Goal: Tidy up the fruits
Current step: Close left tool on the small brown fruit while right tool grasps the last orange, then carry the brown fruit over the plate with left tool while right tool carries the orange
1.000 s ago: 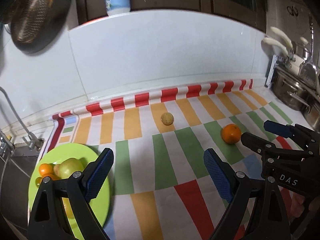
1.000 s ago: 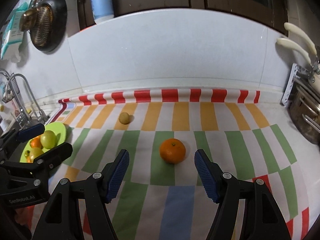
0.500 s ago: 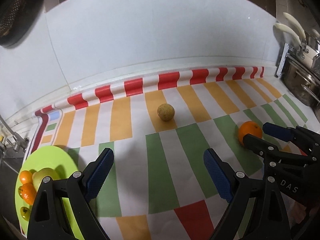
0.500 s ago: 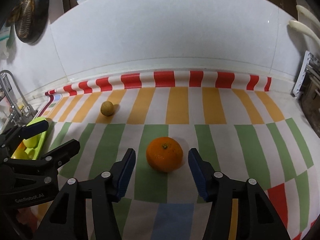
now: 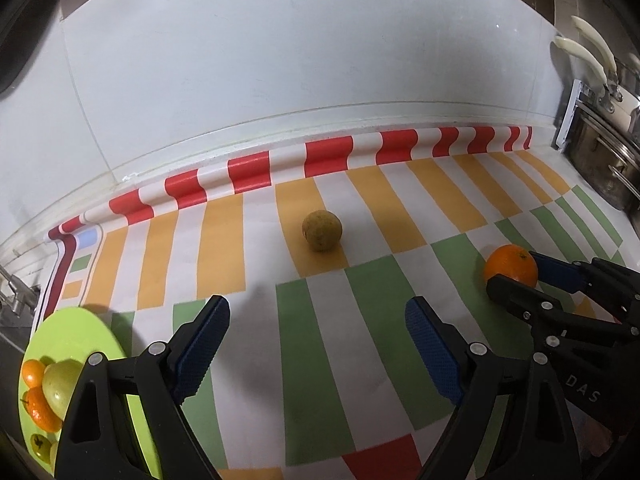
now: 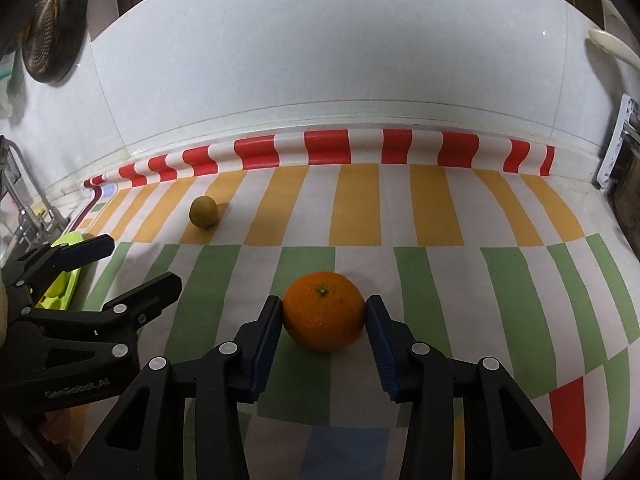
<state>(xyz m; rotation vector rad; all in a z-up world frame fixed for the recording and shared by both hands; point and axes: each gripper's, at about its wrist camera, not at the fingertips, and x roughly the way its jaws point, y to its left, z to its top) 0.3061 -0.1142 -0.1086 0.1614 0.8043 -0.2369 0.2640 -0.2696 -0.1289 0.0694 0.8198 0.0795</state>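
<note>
Right tongs (image 6: 325,314) clamped on orange (image 6: 324,310) resting on table (image 6: 360,208). Left tongs (image 5: 316,334) spread apart, facing brownish fruit (image 5: 322,230).

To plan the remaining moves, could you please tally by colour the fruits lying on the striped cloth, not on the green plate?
Orange fruit: 1, between the pads of the right claw
Yellow-brown fruit: 1, lying free near the wall
Total: 2
</note>
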